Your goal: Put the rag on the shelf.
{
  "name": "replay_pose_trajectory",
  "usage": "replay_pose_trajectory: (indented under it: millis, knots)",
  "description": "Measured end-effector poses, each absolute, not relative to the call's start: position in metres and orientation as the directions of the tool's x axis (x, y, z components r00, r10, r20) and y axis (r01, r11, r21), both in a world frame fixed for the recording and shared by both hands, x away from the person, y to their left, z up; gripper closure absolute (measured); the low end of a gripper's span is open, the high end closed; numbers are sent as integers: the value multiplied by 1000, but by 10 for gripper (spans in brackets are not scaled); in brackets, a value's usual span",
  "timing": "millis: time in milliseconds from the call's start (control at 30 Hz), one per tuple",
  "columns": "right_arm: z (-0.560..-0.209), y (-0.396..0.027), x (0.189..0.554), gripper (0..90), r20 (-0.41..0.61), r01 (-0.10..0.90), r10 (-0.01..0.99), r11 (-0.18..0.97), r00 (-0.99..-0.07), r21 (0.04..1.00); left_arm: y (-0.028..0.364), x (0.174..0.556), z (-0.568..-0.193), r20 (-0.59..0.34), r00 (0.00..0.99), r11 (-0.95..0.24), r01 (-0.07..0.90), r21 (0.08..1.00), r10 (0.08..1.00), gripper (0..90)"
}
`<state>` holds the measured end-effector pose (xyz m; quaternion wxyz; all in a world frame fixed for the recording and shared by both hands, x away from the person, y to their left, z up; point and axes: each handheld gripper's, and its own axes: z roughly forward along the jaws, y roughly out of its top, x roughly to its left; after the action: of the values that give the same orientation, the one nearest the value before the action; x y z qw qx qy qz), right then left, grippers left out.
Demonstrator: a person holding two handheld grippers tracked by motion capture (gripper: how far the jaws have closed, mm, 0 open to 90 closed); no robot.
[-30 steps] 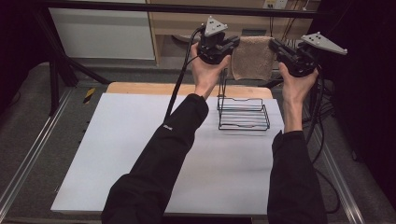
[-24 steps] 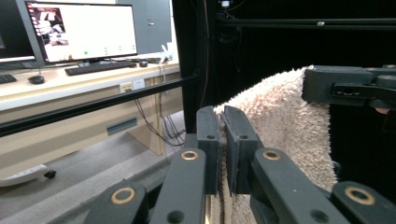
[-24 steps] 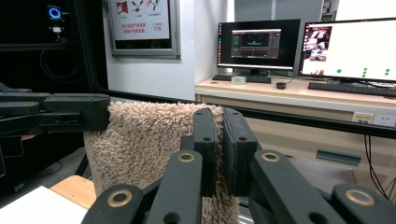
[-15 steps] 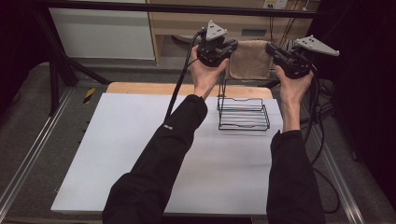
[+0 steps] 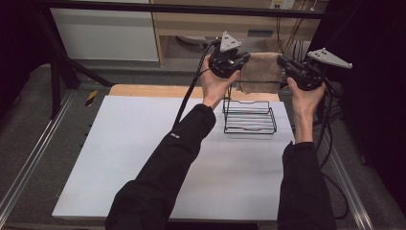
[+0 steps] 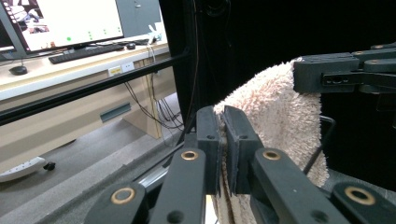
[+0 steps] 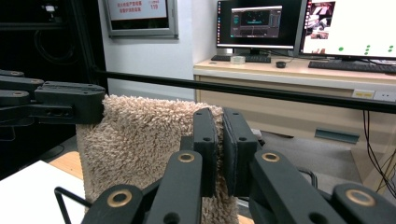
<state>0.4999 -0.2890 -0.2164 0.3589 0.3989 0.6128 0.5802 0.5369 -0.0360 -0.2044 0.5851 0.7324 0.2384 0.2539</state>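
Note:
A beige fluffy towel (image 5: pixel 261 73) hangs stretched between my two grippers, above the back of a black wire rack (image 5: pixel 249 118) that stands on the white table (image 5: pixel 143 158). My left gripper (image 5: pixel 243 60) is shut on the towel's left upper edge, and my right gripper (image 5: pixel 283 62) is shut on its right upper edge. In the left gripper view the jaws (image 6: pixel 222 135) pinch the towel (image 6: pixel 275 121), with the other gripper (image 6: pixel 343 74) clamped farther along. The right gripper view has its jaws (image 7: pixel 219 140) closed on the towel (image 7: pixel 140 140), the other gripper (image 7: pixel 56 101) at the left.
A wooden board edge (image 5: pixel 158 91) runs along the back of the table. Metal rails (image 5: pixel 33 158) flank the table's sides. Cables (image 5: pixel 330 143) trail at the right. A black crossbar (image 7: pixel 280 93) and a desk with monitors (image 7: pixel 345 28) stand beyond.
Both grippers have sunk slightly toward the rack with the towel still held between them. The right gripper has drifted a little to the left.

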Motion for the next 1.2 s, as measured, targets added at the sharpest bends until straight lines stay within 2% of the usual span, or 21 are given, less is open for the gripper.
replay_pose_trajectory:
  millis: [367,1200]
  knots:
    - [-226,-294,488,846,42,80,896,-7,-441,997,-34,522,-209,105,784,-219,40,975,612,851]
    - [-237,-295,463,831,14,173,875,80,-484,982,-30,501,-231,75,822,-285,109,952,564,821]
